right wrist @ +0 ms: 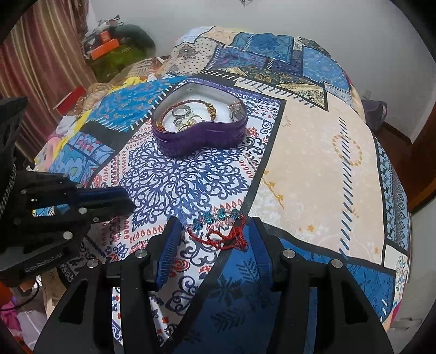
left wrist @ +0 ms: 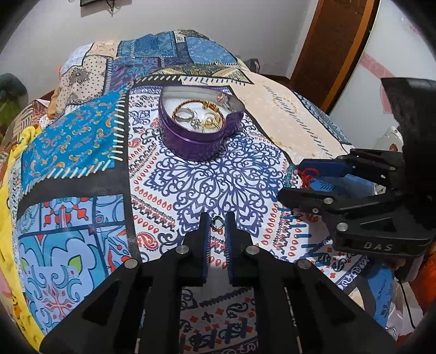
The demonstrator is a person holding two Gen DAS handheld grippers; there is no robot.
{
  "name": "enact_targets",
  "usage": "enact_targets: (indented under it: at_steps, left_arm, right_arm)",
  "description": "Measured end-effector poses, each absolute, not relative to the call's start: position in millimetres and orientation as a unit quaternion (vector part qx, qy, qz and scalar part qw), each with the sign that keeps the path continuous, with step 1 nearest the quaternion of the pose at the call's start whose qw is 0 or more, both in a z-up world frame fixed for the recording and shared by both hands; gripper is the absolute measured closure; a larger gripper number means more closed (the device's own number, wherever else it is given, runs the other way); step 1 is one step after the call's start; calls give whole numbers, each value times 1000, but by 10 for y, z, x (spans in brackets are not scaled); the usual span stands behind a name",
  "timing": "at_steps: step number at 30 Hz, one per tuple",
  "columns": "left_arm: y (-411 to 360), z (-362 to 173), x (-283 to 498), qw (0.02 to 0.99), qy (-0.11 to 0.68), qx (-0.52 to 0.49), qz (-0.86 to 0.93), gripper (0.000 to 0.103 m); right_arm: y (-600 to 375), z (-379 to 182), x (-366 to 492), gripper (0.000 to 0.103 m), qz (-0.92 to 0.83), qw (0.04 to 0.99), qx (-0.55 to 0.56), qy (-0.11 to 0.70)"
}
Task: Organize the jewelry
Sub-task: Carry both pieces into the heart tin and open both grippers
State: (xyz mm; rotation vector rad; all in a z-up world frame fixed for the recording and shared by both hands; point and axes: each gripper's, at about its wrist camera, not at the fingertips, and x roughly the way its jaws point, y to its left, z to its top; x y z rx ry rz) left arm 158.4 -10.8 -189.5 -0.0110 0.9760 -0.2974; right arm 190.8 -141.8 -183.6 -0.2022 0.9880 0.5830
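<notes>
- Left wrist view: I am pinching a small silver ring (left wrist: pixel 217 222) between the tips of my left gripper (left wrist: pixel 217 228), nearly closed, low over the bedspread (left wrist: pixel 81 152). The hold is only at the tips, so it could slip before reaching the purple heart tin (left wrist: pixel 201 141).
- Right wrist view: my right gripper (right wrist: pixel 215 231) is standing half open around the red-thread bracelet (right wrist: pixel 218 231), gripping nothing; closing could snag fabric.

Beyond the fingers we see a bed under a patchwork bedspread (right wrist: pixel 313 152) of blue, cream and white prints, backed by a plain pale wall (left wrist: pixel 245 24) (evenly lit). A striped reddish curtain (right wrist: pixel 46 54) hangs left; a brown wooden door frame (left wrist: pixel 335 46) stands right.
</notes>
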Motion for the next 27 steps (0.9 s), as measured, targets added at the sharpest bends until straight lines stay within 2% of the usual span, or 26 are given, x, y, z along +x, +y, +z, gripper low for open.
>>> enact_targets:
  at_steps: [2,7,15,27]
  left_arm:
    - [-98,-1852,1569,876,461,-6,-142,94]
    - [-76,-1767,1541,882,450,-9,-139,94]
    - [-27,-1638,1534,889,437,-16,-134,94]
    - [56,-1226,1570,914,385,-22,-126,94]
  right_arm:
    - [-1414,-1846,1912,63,280,835,-95,465]
    - [-1420,-1845,1912,95,281,836,-93,463]
    - [-1400,-1766,1844,96,271,846,-105,447]
    - [-1403,-1278,1871,96,268,881,-85,380]
